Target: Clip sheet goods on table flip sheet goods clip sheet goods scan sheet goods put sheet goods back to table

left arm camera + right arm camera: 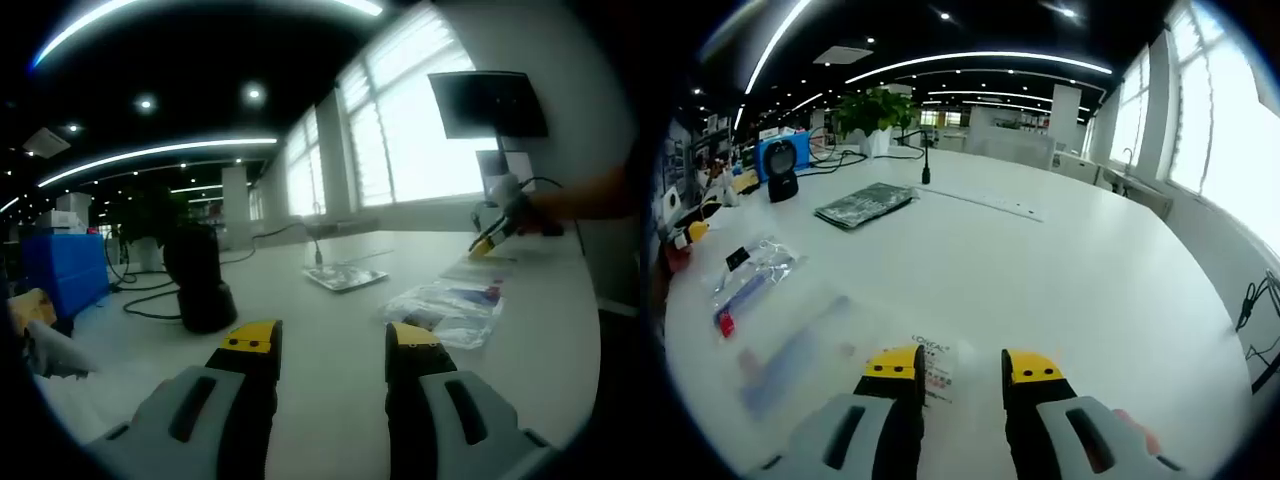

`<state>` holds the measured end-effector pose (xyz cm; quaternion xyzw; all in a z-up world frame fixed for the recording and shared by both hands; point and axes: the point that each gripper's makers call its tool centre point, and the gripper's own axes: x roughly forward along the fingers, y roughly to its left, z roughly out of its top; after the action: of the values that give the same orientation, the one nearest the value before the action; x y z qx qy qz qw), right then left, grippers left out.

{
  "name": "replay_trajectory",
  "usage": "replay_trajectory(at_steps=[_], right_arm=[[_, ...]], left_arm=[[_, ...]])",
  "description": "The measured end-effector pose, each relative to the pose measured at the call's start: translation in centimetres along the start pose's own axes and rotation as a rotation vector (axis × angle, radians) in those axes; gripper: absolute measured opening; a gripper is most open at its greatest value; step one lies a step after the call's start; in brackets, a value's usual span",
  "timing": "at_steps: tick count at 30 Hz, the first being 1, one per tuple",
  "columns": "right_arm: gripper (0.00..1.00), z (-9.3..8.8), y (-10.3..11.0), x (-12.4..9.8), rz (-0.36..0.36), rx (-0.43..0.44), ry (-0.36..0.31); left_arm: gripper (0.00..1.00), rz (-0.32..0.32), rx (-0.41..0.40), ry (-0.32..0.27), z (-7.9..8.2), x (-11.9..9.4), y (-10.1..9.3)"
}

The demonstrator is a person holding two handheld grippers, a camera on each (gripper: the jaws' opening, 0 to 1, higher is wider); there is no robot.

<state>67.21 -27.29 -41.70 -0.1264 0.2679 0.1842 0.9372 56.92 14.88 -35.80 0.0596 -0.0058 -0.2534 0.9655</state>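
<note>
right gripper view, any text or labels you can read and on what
"L'OREAL", small and only just legible, on the white label of the clear packet at the right gripper.
The print below it is too small to read.
Black tag on the far packet: too blurred to read.

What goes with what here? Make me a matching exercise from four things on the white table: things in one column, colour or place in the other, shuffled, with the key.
Things:
1. scanner
2. flat pack
3. clear bag
4. labelled sachet

Colour or place:
A. lies at the tips of the right gripper
B. dark green, patterned
C. black, standing upright at the far side of the table
D. holds a blue item with a red end

Pairs: 1-C, 2-B, 3-D, 4-A
</note>
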Motion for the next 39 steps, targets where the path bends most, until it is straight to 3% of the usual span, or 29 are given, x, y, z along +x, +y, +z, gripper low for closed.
replay_trajectory(at_steps=[11, 15, 17, 22, 26, 28, 31, 37, 39], right_arm=[[0.17, -0.6, 0.5, 0.1, 0.061, 0.117, 0.054], [0.13, -0.7, 0.3, 0.1, 0.047, 0.108, 0.068], [0.0, -0.8, 0.5, -0.1, 0.045, 0.083, 0.095], [0.0, -0.8, 0.5, 0.0, 0.039, 0.052, 0.098], [0.23, 0.1, 0.6, 0.1, 0.069, 0.063, 0.057], [0.29, 0.2, 0.9, 0.2, 0.085, 0.066, 0.052], [0.29, -0.3, 0.8, 0.6, 0.071, 0.029, 0.08], [0.29, -0.2, 0.1, 0.9, 0.058, 0.049, 0.075], [0.27, -0.4, 0.3, 0.9, 0.07, 0.092, 0.078]], left_arm=[[0.34, -0.005, 0.0, 0.0, 0.0, 0.0, -0.1], [0.34, -0.008, 0.001, -0.001, 0.1, 0.0, -0.2], [0.34, -0.008, 0.0, -0.002, 0.1, 0.0, -0.2], [0.34, -0.01, -0.001, -0.004, 0.1, 0.0, -0.3], [0.34, -0.013, 0.001, -0.001, 0.1, 0.0, -0.4], [0.34, -0.014, 0.0, 0.0, 0.1, 0.0, -0.4], [0.34, -0.014, 0.003, 0.002, 0.0, 0.0, -0.4], [0.34, -0.013, 0.003, 0.003, 0.0, 0.0, -0.3], [0.34, -0.015, 0.003, 0.004, 0.0, 0.0, -0.3]])
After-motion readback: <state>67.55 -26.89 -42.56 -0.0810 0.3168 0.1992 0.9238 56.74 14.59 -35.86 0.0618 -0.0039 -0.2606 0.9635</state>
